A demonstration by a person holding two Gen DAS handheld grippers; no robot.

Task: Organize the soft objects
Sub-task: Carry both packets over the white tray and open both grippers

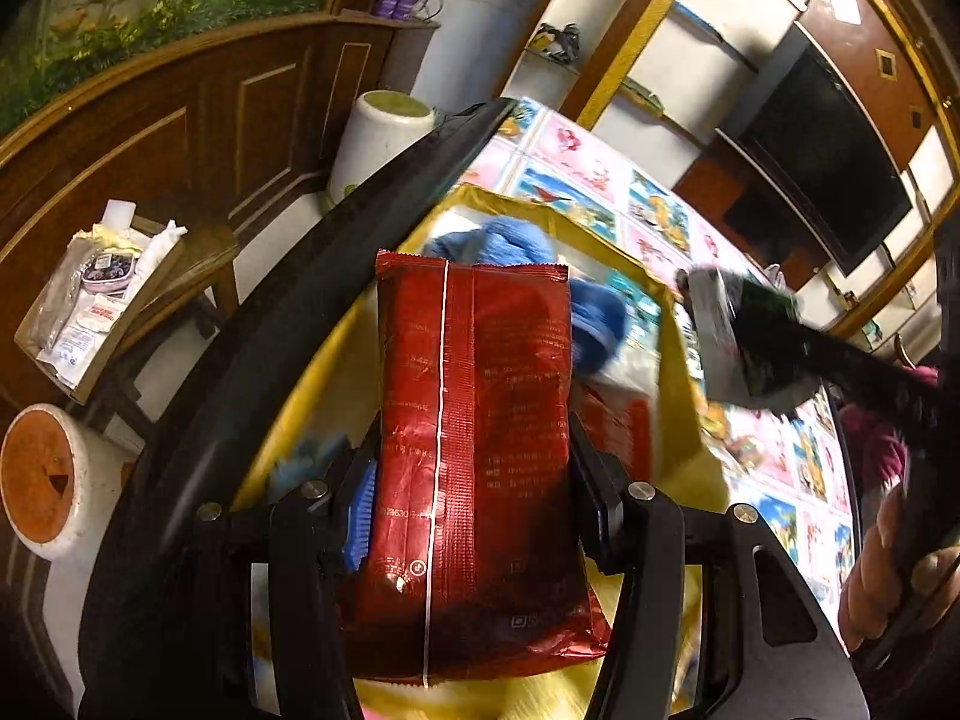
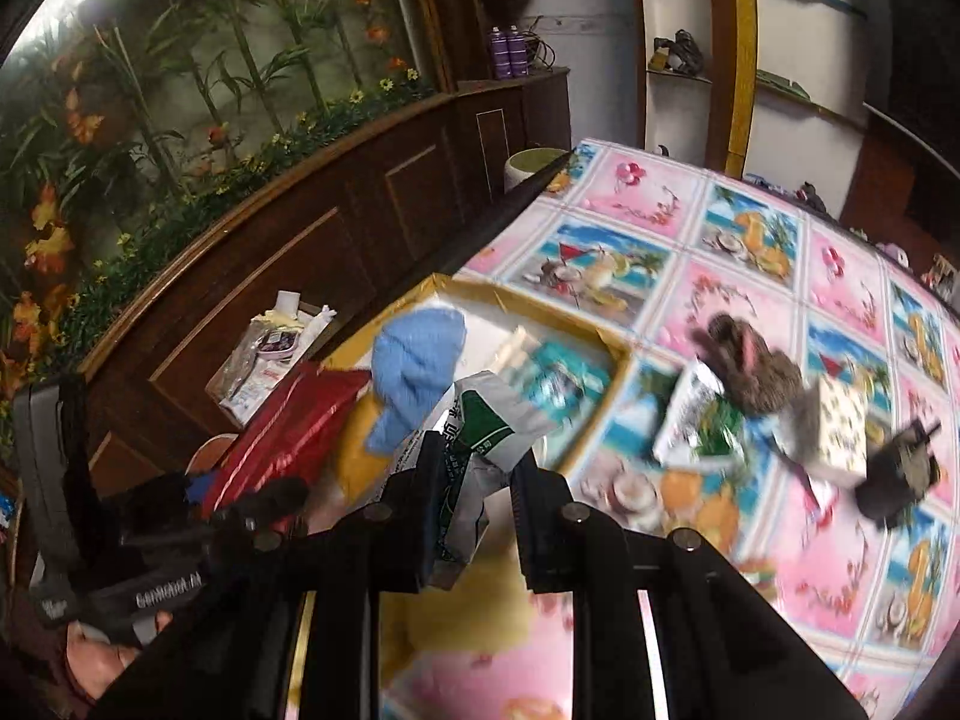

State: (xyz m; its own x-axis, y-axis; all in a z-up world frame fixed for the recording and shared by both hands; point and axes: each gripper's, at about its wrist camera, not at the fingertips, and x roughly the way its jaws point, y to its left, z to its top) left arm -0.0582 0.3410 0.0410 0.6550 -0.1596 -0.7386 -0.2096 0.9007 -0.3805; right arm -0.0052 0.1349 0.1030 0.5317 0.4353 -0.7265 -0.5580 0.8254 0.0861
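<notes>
My left gripper is shut on a red foil snack bag and holds it over the gold-rimmed box. Blue knitted cloth lies in the box beyond it. In the right wrist view my right gripper is shut on a white and green soft packet at the box's near edge. The blue cloth and the red bag show to its left. A brown plush toy, a green-white packet and a patterned white packet lie on the tablecloth to the right.
The table carries a pink and blue picture tablecloth with a black edge. A dark small object lies at the right. White stools and a wooden stand with packets stand on the floor at the left.
</notes>
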